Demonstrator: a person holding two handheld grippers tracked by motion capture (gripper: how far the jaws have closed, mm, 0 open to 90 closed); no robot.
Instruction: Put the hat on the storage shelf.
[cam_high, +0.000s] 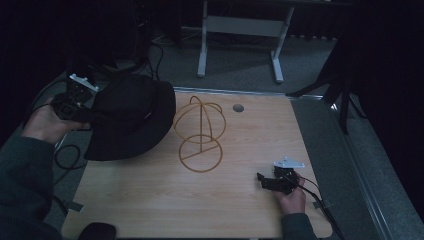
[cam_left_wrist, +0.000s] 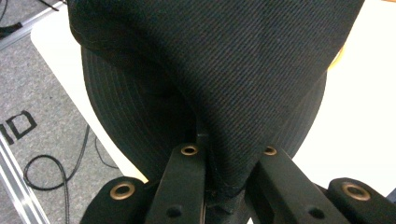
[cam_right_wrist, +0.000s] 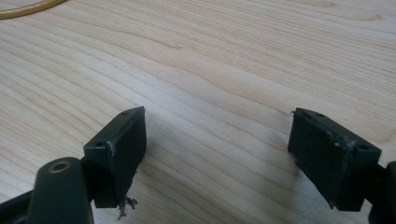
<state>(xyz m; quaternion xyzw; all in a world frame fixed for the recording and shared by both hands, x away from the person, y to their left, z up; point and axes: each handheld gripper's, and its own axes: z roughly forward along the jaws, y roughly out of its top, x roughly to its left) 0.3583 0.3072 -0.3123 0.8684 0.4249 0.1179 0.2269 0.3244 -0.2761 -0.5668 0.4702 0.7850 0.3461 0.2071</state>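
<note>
The left gripper (cam_high: 82, 102) is clamped on a black fabric bucket hat with a stitched brim (cam_high: 131, 117). In the left gripper view its two black jaws pinch a fold of the hat's twill cloth (cam_left_wrist: 224, 93) tight between them, and the ribbed brim hangs below and behind the fold. In the high view the hat sits at the far left of the light wooden table (cam_high: 150, 200), with part of its brim over the table's left edge and the person's left hand (cam_high: 47, 122) holding the gripper just outside that edge.

Just to the right of the hat stands a thin wire hat stand of yellowish rings (cam_high: 199, 131), made of a flat round base on the table and an upright dome of hoops above it. The hat's brim lies close beside the stand's dome; whether they touch cannot be told.

The right gripper (cam_high: 265, 181) rests low near the table's near right corner, held in the person's right hand (cam_high: 292, 197). Its jaws stand wide apart in the right gripper view, with bare wood grain (cam_right_wrist: 210, 93) between them and nothing held. It lies well apart from the hat and the stand.
</note>
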